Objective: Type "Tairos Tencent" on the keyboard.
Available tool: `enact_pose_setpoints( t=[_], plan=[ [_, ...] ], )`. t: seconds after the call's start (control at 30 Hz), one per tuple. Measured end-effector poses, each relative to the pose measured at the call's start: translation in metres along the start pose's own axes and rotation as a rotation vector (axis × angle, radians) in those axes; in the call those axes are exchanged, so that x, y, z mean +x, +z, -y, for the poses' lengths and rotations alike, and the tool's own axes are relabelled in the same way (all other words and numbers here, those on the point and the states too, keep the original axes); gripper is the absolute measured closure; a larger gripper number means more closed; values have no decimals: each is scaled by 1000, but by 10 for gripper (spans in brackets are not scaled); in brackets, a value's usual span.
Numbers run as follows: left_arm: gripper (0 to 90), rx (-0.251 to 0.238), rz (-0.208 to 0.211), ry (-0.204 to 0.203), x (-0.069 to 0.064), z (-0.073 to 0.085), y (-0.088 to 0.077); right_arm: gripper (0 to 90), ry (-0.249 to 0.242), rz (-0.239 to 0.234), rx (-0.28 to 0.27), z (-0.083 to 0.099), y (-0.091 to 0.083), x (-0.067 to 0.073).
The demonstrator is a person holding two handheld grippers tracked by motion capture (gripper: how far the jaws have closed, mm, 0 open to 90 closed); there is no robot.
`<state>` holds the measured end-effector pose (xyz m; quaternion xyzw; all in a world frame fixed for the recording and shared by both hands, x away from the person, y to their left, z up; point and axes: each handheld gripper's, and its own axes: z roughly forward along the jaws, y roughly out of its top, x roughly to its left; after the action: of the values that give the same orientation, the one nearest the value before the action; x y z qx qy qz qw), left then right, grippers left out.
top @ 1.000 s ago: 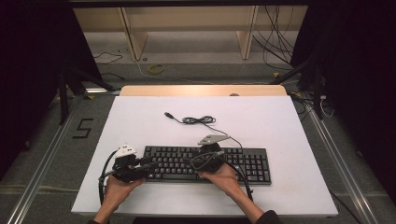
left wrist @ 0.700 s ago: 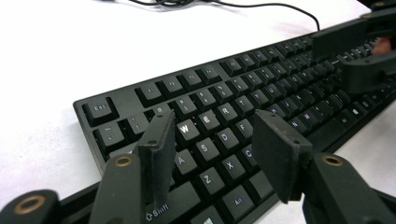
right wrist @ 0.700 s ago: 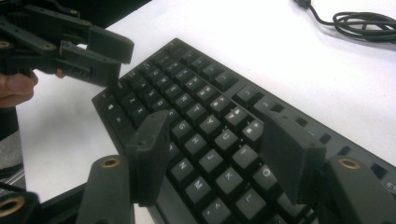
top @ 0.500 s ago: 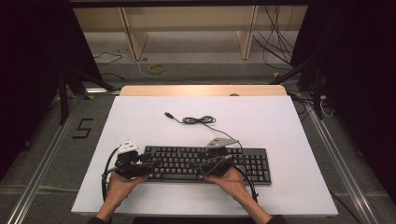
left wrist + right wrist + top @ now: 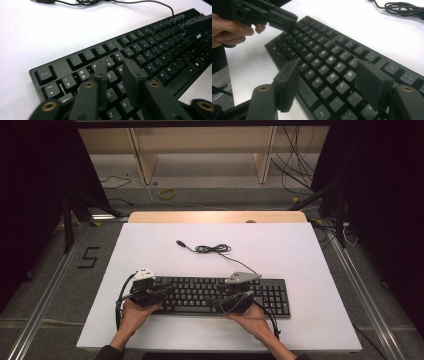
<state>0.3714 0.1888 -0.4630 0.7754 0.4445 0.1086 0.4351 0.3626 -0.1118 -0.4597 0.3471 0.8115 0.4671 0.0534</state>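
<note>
**Two grippers poised over a black keyboard**

A black full-size keyboard (image 5: 220, 295) lies flat across the lower middle of the high view on a white table (image 5: 300, 250). Its thin cable (image 5: 212, 248) runs up to a loose coil and a plug near the frame's centre.

The left gripper (image 5: 113, 68) hangs over the keyboard's left end, jaws narrowly parted above the E and D keys and holding nothing. The right gripper (image 5: 327, 75) sits over the middle keys, jaws wide apart and empty.

Many key legends are blurred in both gripper views, and the hands hide part of the keyboard's front edge.

Compared with half a second ago, the right gripper sits slightly nearer the front edge; the keyboard is unmoved.
</note>
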Motion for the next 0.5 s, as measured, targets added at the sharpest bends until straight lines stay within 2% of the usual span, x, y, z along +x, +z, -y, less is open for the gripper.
enact_pose_setpoints(
  t=[0.17,0.27,0.5],
  plan=[
    [838,30,7,29,-3,-3,7,345,2,0,-9,3,-5,0],
    [876,45,4,31,-3,-3,11,342,4,0,-12,5,-7,1],
    [889,63,5,27,-2,-3,17,327,-9,2,-14,9,-11,2]
  ],
)
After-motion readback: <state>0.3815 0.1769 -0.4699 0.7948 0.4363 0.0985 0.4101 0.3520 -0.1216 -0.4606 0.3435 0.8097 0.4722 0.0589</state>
